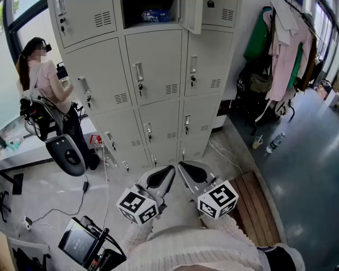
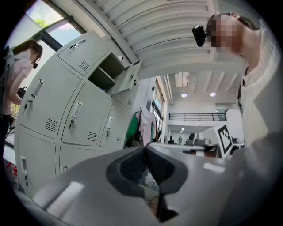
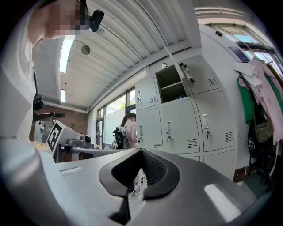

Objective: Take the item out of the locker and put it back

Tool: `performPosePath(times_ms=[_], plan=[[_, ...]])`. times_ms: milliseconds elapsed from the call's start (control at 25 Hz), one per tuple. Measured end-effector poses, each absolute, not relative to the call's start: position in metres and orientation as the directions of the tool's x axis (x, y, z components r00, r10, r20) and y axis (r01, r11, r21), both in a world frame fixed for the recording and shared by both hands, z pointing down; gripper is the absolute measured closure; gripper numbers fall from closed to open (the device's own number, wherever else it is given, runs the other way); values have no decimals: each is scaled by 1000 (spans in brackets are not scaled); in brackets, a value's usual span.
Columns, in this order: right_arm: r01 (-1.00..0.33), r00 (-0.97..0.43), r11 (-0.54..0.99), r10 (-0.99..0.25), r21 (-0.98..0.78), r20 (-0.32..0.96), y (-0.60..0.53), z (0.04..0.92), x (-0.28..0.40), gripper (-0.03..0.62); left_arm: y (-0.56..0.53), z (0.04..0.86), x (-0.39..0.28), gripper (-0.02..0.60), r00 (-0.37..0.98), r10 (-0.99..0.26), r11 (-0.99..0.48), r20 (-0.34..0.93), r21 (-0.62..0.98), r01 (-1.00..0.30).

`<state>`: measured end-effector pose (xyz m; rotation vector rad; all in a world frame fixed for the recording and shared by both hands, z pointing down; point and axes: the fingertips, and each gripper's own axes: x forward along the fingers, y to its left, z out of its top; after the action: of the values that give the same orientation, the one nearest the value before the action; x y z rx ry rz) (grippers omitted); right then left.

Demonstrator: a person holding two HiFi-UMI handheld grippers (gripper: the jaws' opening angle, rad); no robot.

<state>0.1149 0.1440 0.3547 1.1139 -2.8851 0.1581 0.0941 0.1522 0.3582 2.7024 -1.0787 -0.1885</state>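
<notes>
The grey locker bank [image 1: 153, 79] stands ahead of me. Its top middle compartment is open, the door [image 1: 190, 16] swung to the right, and a blue packaged item [image 1: 156, 15] lies inside. Both grippers hang low in front of my body, well below and short of that compartment. My left gripper [image 1: 169, 169] and right gripper [image 1: 182, 165] are both shut and hold nothing. The left gripper view shows the left gripper [image 2: 145, 149] with pads together and the open compartment [image 2: 106, 74] up to the left. In the right gripper view, the right gripper [image 3: 140, 152] points below the open compartment [image 3: 172, 86].
A person [image 1: 45, 79] stands at the lockers' left beside a desk and a black chair [image 1: 39, 116]. Clothes hang on a rack [image 1: 288, 47] at the right. A bottle [image 1: 275, 142] and cup [image 1: 257, 142] sit on the floor. Cables and a screen device [image 1: 79, 242] lie lower left.
</notes>
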Motion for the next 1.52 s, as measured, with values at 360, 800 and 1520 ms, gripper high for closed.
performPosePath(times_ms=[360,800,1520], plan=[[-641,-768,764,-635,-79,89,136,361,116,594,131,365,92,575,689,-724,-674,-39,252,-694],[-690,-721,720,-693,75,20,9,353,95,594,6,344,38,575,644,-751,-661,-150,151,-735],[-749,-662,635,-719,190,-210,-222,312,15,594,-201,285,-13,575,779,-547,-797,-305,-95,-597]])
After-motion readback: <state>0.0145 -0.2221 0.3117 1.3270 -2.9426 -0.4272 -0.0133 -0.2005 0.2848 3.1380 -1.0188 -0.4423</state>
